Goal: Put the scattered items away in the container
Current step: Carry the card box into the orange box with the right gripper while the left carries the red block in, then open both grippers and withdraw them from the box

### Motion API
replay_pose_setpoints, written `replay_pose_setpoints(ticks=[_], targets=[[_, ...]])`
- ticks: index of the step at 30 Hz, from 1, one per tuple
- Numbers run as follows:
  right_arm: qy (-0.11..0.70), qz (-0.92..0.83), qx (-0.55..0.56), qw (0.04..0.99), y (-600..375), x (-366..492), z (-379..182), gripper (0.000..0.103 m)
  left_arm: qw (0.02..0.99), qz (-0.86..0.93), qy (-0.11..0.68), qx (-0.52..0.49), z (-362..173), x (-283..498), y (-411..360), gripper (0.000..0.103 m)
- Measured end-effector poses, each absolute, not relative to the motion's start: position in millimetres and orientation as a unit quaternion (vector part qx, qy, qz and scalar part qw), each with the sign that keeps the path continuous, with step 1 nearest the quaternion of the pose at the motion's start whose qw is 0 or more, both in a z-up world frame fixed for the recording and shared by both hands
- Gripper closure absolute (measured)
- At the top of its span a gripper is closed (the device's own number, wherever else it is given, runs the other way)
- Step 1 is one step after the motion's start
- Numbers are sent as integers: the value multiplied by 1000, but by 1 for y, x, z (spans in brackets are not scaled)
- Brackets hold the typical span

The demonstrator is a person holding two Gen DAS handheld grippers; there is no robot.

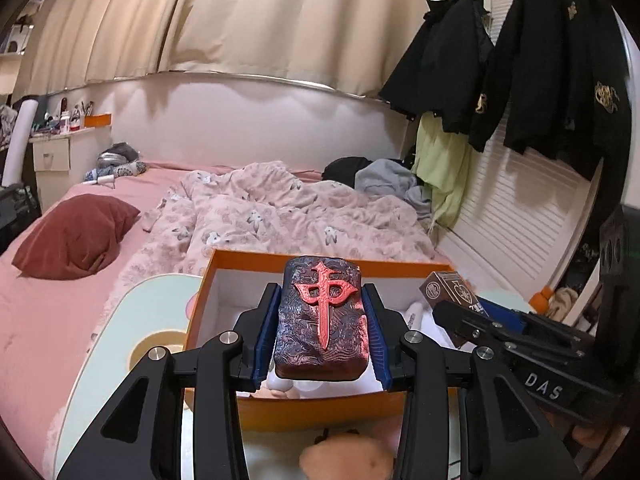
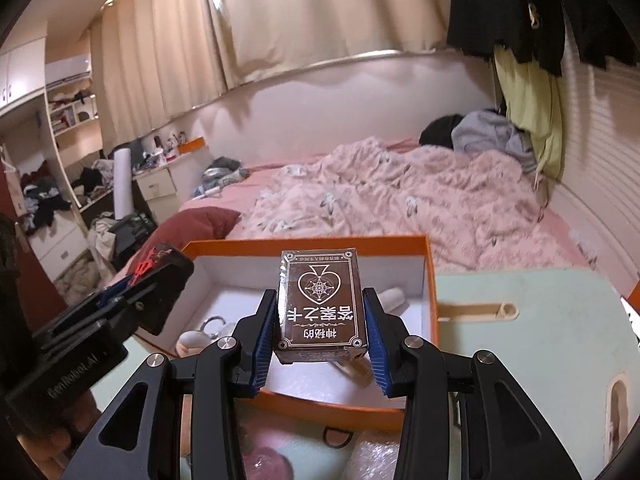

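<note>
1. Orange-walled box [image 1: 360,266] with a white inside, seen from the left wrist, standing on a pale green desk [image 1: 132,320] beside a pink bed [image 1: 48,300].
2. Left gripper [image 1: 322,328] with jaws clamped on a dark mahjong-tile block [image 1: 320,344] bearing a raised red character, blue pads pressed to both long sides.
3. Block held above the near half of the box, clear of its floor, top face tilted toward the camera.
4. White rounded items [image 1: 414,314] lying inside the box, partly hidden behind the block.
5. Right gripper [image 1: 476,312] reaching in from the right edge, gripping a brown card box [image 1: 444,288] over the box's right wall.
6. Blurred plush shape [image 1: 344,456] low in the foreground, between the gripper's arms; identity unclear.
7. From the right wrist: right gripper [image 2: 320,320] with jaws closed on the brown card box [image 2: 320,308], pads against its two long edges, printed face up with a heart emblem and Chinese lettering.
8. Card box held above the middle of the orange box [image 2: 430,292], not resting on anything.
9. White figure with a key ring [image 2: 200,338] on the box floor at the near left; another white piece [image 2: 394,298] toward the far right.
10. Left gripper [image 2: 132,288] at the left edge with the tile block [image 2: 168,276] over the box's left wall.
</note>
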State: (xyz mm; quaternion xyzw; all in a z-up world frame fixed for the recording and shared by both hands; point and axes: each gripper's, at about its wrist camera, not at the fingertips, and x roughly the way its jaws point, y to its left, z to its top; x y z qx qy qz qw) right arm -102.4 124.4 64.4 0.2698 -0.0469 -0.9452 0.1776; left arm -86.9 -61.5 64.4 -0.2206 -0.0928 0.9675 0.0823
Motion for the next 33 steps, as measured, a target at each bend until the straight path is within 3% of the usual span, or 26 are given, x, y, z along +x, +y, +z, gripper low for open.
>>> replay_pose_setpoints(ticks=[13,17,20,23,33], targets=[[-56,-944,271,180,128,-103,62,62,99,958,-103,-248,55,-94,-56,61],[-68,-945,261,183,130,-101,63,44,99,957,-99,-256,52,-94,-54,60],[-77,-947,254,183,133,-99,66,43,101,958,-101,-250,54,-91,-54,59],[-78,-947,255,181,134,-97,67,43,99,958,-108,-245,55,-87,-57,48],[-76,-952,232,185,139,-76,70,43,120,949,-171,-236,52,-47,-75,48]])
